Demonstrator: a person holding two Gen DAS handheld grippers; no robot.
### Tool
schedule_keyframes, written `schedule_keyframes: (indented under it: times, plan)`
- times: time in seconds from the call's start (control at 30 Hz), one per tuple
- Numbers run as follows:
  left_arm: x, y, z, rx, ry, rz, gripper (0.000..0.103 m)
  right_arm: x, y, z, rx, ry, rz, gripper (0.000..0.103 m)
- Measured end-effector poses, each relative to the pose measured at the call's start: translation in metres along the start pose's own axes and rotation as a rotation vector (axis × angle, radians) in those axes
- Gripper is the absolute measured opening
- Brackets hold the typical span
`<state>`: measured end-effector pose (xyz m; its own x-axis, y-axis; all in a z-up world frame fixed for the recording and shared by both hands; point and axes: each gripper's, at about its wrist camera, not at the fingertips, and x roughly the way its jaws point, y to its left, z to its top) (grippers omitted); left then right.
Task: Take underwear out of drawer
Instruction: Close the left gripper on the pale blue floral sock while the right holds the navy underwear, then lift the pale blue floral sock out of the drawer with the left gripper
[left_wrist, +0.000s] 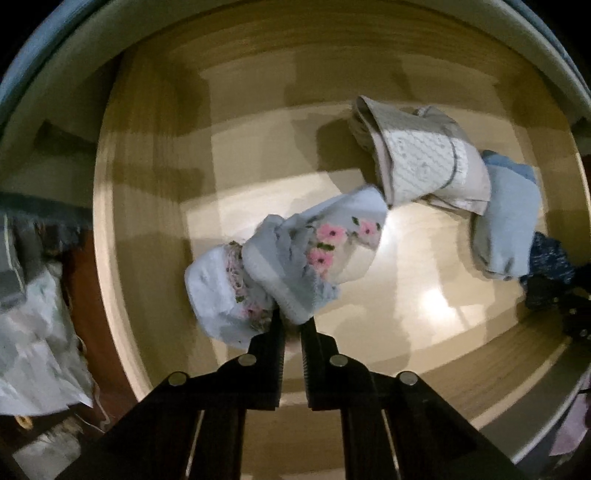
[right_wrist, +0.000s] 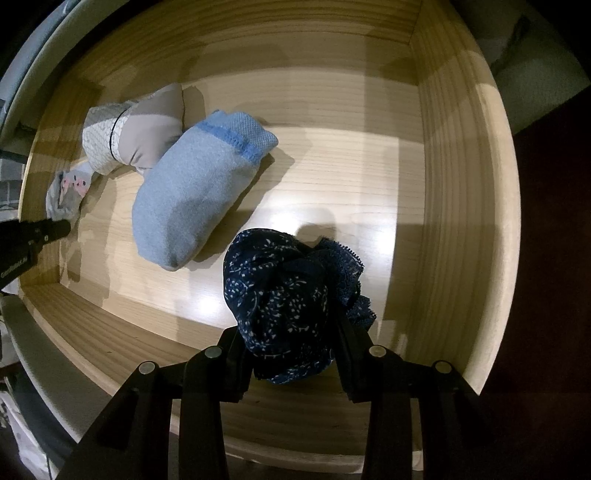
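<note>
With both grippers pointing down into the drawer (right_wrist: 461, 184), your left gripper (left_wrist: 293, 323) pinches the floral pair (left_wrist: 288, 258) low in frame, and your right gripper (right_wrist: 291, 354) clamps the navy pair (right_wrist: 280, 295), ready to lift.

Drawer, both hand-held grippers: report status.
Left hand-held gripper shut on floral underwear. Right hand-held gripper shut on navy underwear. Grey pair, light blue pair loose in drawer. Nothing blocking.

Wooden drawer (right_wrist: 458, 192): beige roll (right_wrist: 144, 136), blue roll (right_wrist: 184, 199) on floor
</note>
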<state>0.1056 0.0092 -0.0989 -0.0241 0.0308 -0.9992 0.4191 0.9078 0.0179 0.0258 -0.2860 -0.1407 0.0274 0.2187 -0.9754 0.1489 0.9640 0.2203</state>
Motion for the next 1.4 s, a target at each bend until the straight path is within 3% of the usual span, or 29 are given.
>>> schedule_keyframes:
  times: [0.37, 0.57, 0.6, 0.7, 0.77, 0.87, 1.07, 1.23, 1.4]
  plan:
    - [-0.014, -0.006, -0.023, -0.198, 0.067, -0.199, 0.008, 0.002, 0.001, 0.001, 0.001, -0.002, 0.002, 0.035]
    - [-0.007, -0.008, -0.035, -0.219, 0.08, -0.211, 0.009, 0.001, 0.001, 0.002, 0.006, -0.007, 0.007, 0.035]
    - [-0.005, -0.008, -0.036, -0.219, 0.082, -0.217, 0.01, 0.001, 0.001, 0.002, 0.007, -0.008, 0.008, 0.035]
    - [-0.007, -0.007, -0.032, -0.211, 0.086, -0.225, 0.03, 0.002, 0.002, 0.002, 0.007, -0.01, 0.01, 0.035]
    - [-0.012, -0.007, -0.031, -0.192, 0.074, -0.225, 0.046, 0.002, 0.002, 0.002, 0.006, -0.009, 0.01, 0.035]
    - [-0.024, -0.013, -0.031, -0.132, 0.044, -0.21, 0.057, 0.002, 0.002, 0.002, 0.007, -0.011, 0.011, 0.035]
    - [-0.039, -0.018, -0.022, -0.018, -0.029, -0.085, 0.06, 0.002, 0.003, 0.002, 0.008, -0.011, 0.011, 0.035]
    - [-0.015, -0.015, -0.01, 0.019, 0.038, -0.023, 0.06, 0.003, 0.003, 0.002, 0.006, -0.01, 0.011, 0.035]
    - [0.002, -0.019, -0.002, 0.018, 0.067, -0.035, 0.06, 0.003, 0.003, 0.002, 0.006, -0.009, 0.011, 0.035]
